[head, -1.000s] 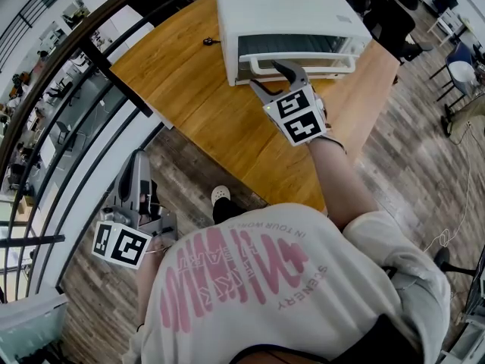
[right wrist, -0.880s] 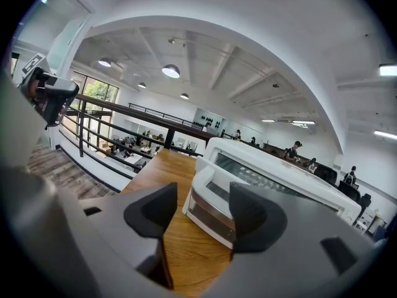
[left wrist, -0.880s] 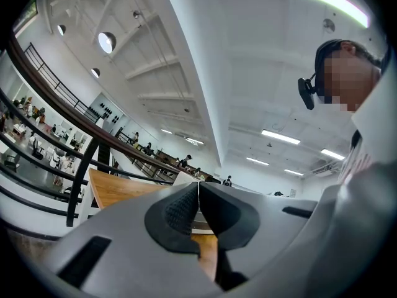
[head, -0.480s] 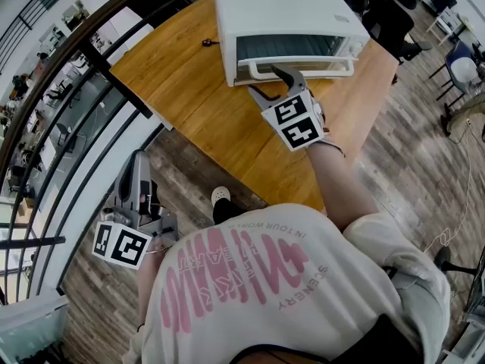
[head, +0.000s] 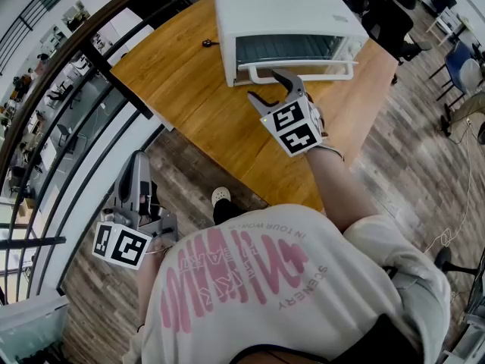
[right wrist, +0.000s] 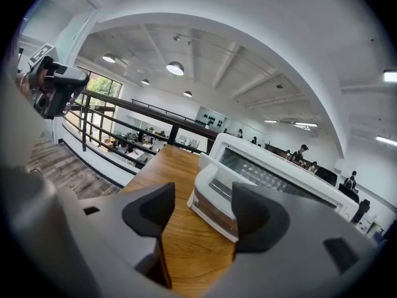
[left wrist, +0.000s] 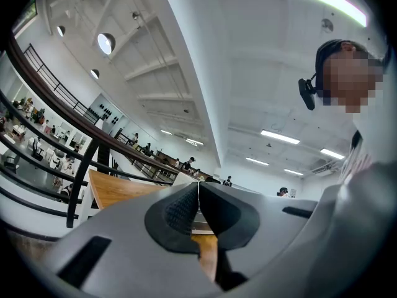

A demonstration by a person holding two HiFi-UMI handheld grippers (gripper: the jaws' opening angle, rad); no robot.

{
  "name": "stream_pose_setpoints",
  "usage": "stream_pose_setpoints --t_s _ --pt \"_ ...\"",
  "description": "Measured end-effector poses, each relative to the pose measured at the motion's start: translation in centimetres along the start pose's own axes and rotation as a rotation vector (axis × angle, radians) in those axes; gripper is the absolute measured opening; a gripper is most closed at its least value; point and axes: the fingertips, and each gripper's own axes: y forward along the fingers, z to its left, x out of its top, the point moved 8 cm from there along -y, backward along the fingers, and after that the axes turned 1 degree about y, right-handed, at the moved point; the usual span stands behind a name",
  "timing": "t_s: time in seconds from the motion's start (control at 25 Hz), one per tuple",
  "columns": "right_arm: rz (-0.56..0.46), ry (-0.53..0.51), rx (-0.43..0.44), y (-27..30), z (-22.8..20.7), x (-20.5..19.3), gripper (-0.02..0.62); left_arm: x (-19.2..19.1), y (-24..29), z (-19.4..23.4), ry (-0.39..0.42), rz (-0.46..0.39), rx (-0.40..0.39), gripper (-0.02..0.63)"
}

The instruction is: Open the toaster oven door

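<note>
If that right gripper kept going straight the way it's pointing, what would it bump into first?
Probably the handle of the toaster oven door, though depth is unclear. The right gripper has just been opening its jaws, nothing between them.

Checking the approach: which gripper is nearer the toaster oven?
Right. The right gripper is right at the toaster oven's front; its jaws have just been opening, gripping nothing. The left gripper hangs shut at the person's side, far back from it.

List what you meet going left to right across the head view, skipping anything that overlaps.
Left gripper, white shoe, right gripper (its fingers have just been opening, nothing held between them), blue chair. Toaster oven omitted: it overlaps the right gripper.
</note>
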Motion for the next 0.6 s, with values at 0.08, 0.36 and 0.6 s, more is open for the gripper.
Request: stream_pose_setpoints --t_s 0.08,0.36,0.6 --pt "0.001 0.001 0.003 -0.03 0.12 -0.13 0.275 -0.11 -0.01 -0.04 -0.001 0.002 -0.001 0.021" --pt "0.007 0.001 0.01 -0.33 0.39 -0.24 0.273 0.16 -0.04 -0.22 -0.001 0.005 -0.003 0.021" --pt "0.002 -0.008 0.009 -0.64 0.57 -0.31 0.275 0.34 0.28 -0.59 0.003 0.009 -0.011 0.023"
